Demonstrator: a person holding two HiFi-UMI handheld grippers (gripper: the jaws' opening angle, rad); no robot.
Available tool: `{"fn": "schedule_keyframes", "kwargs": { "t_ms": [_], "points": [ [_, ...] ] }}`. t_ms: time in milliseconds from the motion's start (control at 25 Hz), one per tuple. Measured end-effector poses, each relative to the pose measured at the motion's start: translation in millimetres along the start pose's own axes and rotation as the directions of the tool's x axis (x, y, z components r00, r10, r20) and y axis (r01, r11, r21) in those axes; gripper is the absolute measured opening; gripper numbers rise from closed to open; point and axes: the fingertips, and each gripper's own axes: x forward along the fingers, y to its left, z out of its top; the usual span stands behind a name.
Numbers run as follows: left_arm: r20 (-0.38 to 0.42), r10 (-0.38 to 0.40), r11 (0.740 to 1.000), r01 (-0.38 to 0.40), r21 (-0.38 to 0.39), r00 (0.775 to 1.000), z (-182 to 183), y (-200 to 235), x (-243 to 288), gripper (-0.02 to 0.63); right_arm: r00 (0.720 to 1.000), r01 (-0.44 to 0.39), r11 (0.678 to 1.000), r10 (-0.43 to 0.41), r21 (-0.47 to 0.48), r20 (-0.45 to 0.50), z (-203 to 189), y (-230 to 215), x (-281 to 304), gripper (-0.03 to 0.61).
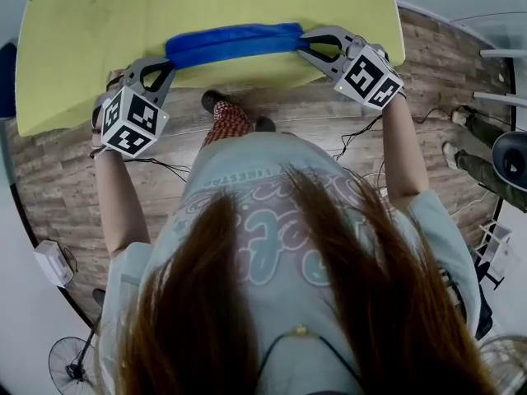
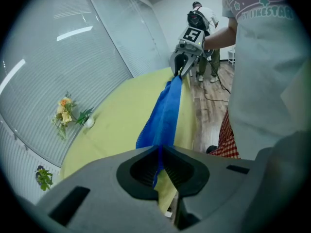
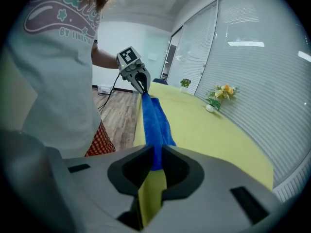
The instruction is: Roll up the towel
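While pinched at both ends, towel runs L-R, along table edge

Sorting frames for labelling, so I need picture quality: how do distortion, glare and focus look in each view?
Head view: strong fisheye curves the yellow table; the blue towel is sharp and evenly lit. Left gripper view: black rounded corners, bright streaks of glare on the blinds. Right gripper view: the same black corners, a bright streak on the blinds, towel in focus.

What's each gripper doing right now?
Left gripper: closed on one end of the blue cloth towel.
Right gripper: closed on the towel's other end.
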Motion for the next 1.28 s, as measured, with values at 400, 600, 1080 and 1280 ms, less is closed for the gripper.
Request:
{"fn": "schedule_keyframes", "kwargs": {
  "t_ms": [400,600,1080,1280],
  "points": [
    [-0.018,-0.042,0.999,0.043,0.026,0.999,0,24,18,0.032,1.0,0.003,0.999,-0.003,0.046,0.005,-1,-20,8,0.058],
    [-0.013,-0.047,0.999,0.047,0.018,0.999,0,31,23,0.032,1.0,0.012,0.998,-0.013,0.058,0.016,0,-30,9,0.058],
    [-0.002,-0.014,0.999,0.014,0.033,1.0,1,42,32,0.034,0.999,0.02,0.992,-0.026,0.126,0.041,-3,-44,16,0.058],
    [0.048,0.059,0.998,-0.059,-0.012,0.997,0,46,28,0.034,0.997,0.038,0.982,-0.05,0.184,0.063,-5,-45,13,0.063]
  ]
}}
